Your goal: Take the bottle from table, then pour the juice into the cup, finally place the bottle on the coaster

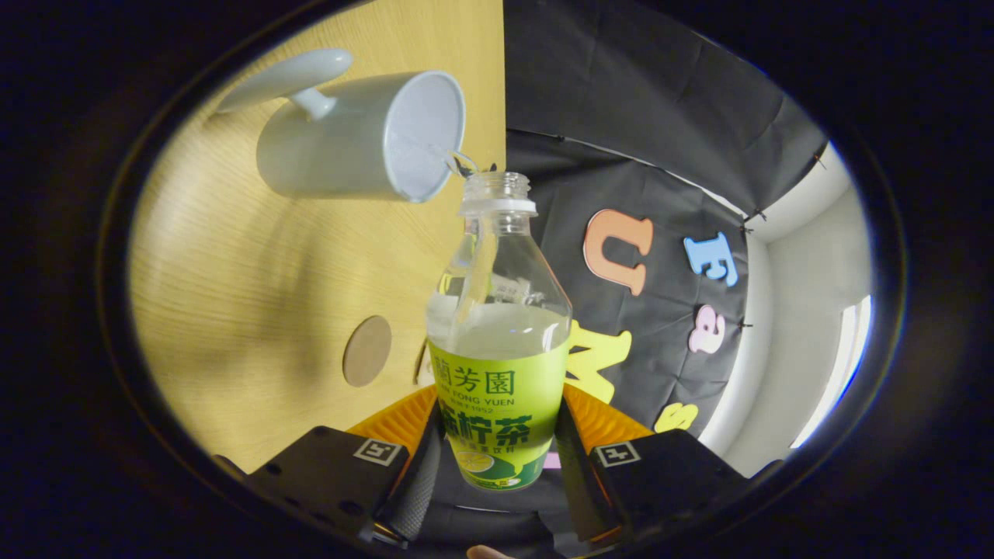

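Clearly, the gripper (497,466) pinched the bottle (498,341) between both fingers, tilted sideways over the wooden table (233,310). Its open mouth sat at the cup (365,136) rim. A round coaster (367,351) lay beside the bottle.

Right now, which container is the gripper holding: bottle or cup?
The bottle, clamped between both fingers of the gripper; the white cup stands apart on the table.

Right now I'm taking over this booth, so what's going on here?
A person's handheld tool is shut on the juice bottle, which is tipped with its open mouth at the rim of the white cup on the wooden table. A thin stream runs into the cup. The round coaster sits bare beside the bottle.
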The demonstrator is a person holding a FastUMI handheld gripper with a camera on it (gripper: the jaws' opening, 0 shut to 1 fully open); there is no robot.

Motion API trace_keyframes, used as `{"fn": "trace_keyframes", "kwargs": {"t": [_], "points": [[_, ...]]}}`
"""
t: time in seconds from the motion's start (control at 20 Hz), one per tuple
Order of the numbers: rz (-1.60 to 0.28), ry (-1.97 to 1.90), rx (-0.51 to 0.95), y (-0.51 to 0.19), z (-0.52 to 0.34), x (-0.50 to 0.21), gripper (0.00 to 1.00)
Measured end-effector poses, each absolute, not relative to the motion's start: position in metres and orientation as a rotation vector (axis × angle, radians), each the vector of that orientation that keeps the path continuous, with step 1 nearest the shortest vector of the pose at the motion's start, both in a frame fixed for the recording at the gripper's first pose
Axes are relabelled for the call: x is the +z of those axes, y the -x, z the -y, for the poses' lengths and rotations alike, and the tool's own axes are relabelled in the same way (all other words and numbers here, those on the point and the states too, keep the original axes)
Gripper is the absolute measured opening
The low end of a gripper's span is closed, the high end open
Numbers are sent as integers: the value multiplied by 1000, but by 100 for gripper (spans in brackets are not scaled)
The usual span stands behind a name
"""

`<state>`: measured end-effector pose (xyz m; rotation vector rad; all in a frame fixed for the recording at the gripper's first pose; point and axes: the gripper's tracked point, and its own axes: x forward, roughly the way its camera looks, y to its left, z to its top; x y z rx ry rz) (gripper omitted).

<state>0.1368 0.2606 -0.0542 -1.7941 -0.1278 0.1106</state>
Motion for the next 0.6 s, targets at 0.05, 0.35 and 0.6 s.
{"fn": "trace_keyframes", "kwargs": {"t": [0.05, 0.35, 0.6], "points": [[131, 1802, 108, -135, -261, -52, 76], [148, 1828, 100, -131, -264, -46, 76], [161, 1838, 84, -128, -264, -41, 76]]}}
